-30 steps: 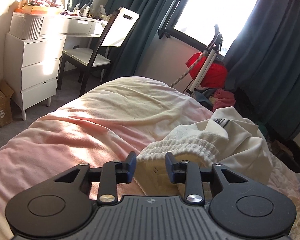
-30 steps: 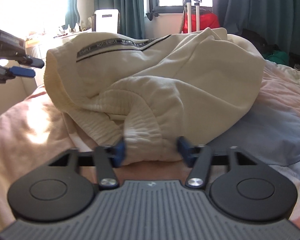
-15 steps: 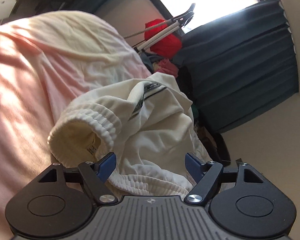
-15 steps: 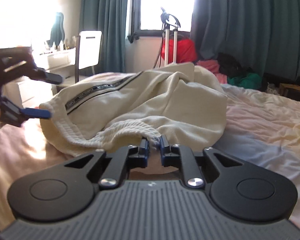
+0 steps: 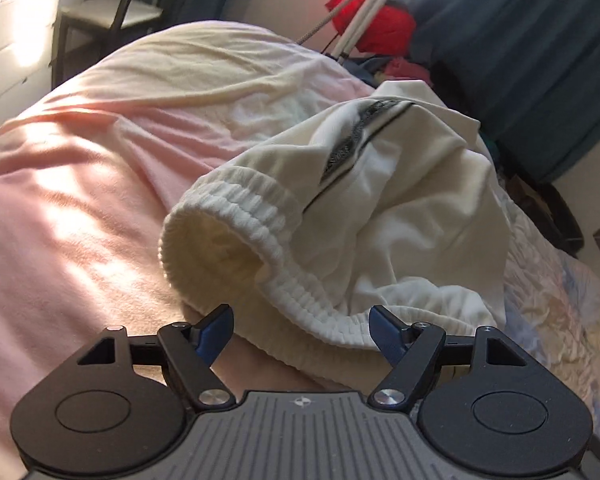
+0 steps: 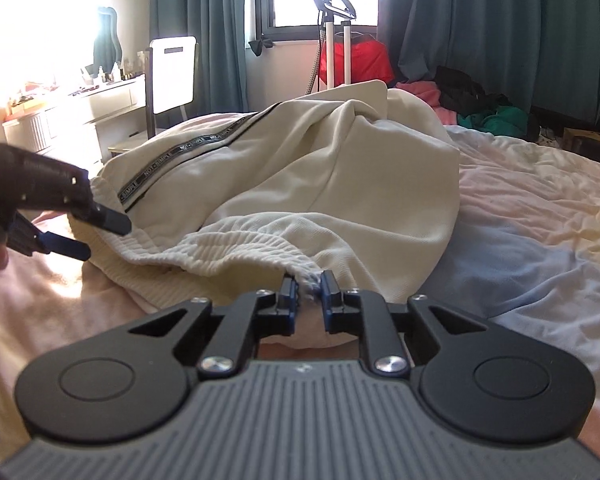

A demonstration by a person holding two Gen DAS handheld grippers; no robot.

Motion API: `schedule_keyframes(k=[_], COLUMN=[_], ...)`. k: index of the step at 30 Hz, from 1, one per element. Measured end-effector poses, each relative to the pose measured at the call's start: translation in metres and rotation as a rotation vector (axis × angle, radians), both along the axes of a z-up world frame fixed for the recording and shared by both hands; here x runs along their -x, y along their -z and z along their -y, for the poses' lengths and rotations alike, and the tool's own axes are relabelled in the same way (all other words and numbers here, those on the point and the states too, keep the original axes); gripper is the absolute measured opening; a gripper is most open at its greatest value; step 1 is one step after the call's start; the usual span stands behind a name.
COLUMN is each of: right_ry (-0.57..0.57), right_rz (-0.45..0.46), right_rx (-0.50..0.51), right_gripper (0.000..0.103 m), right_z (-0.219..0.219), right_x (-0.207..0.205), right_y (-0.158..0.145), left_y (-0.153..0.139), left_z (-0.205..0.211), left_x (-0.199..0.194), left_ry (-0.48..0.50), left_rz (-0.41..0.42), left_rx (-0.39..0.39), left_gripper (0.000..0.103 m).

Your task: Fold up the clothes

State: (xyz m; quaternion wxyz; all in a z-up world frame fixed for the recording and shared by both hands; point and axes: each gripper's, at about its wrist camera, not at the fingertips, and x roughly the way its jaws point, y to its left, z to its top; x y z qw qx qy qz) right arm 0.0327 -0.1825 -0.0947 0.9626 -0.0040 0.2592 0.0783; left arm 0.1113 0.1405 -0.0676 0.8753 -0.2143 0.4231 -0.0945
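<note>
A cream garment with a ribbed elastic waistband and a black lettered side stripe (image 5: 400, 184) lies crumpled on the bed; it also shows in the right wrist view (image 6: 320, 184). My left gripper (image 5: 302, 330) is open, its jaws wide on either side of the ribbed waistband, not gripping it. It shows in the right wrist view (image 6: 100, 234) at the left end of the waistband. My right gripper (image 6: 309, 292) is shut on the waistband's right end, with ribbed cloth pinched between the pads.
The bed has a pink and cream duvet (image 5: 80, 208). A white dresser and chair (image 6: 172, 76) stand at the left, a garment steamer with a red bag (image 6: 340, 48) by the window, and a heap of clothes (image 6: 480, 108) on the floor near teal curtains.
My right gripper closed on the waistband's right end. My left gripper opened wide, swung round and came to the waistband's left end.
</note>
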Motion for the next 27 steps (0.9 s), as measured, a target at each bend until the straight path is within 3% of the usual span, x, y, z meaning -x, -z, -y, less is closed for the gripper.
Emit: schedule_keyframes(k=[4,6,8,10,12,15,17,21,25,27], right_ry=[0.002,0.0,0.0,-0.002,-0.014,-0.052,-0.097,-0.17,-0.262,-0.278], right_rz=[0.003,0.007,0.008,0.005,0.001,0.001,0.016,0.076,0.023,0.002], right_rx=[0.012,0.027,0.044,0.079,0.12,0.169,0.191,0.3,0.341,0.335], right_gripper=[0.017,0.018,0.018,0.02,0.028,0.029,0.029,0.029,0.028,0.019], right_z=[-0.001,-0.002,-0.004,-0.008,-0.014,-0.022,-0.026,-0.039,-0.043,-0.042], right_x=[0.0,0.0,0.0,0.0,-0.001,-0.002,0.0,0.013,0.015,0.012], right_y=[0.002,0.003,0.005,0.008,0.012,0.017,0.019,0.014,0.018,0.019], left_y=[0.008,0.014,0.015,0.008,-0.004,-0.024,-0.031,-0.022,0.003,0.015], left_z=[-0.006,-0.011,-0.013,-0.017,-0.026,-0.046,-0.057,-0.076,-0.095,-0.098], left_x=[-0.012,-0.02,-0.025,-0.022,-0.015,-0.007,-0.007,-0.014,-0.024,-0.028], left_ry=[-0.095,-0.142,-0.159,-0.181,-0.204,-0.243,-0.256,-0.3,-0.329,-0.337], left_rz=[0.051,0.073,0.095,0.142,0.205,0.287,0.305,0.226,0.093,0.033], left_rx=[0.066,0.099,0.075,0.047,0.072,0.218,0.276,0.284,0.228,0.21], left_gripper=[0.072,0.052,0.015,0.014,0.012,0.012,0.012,0.012,0.012,0.012])
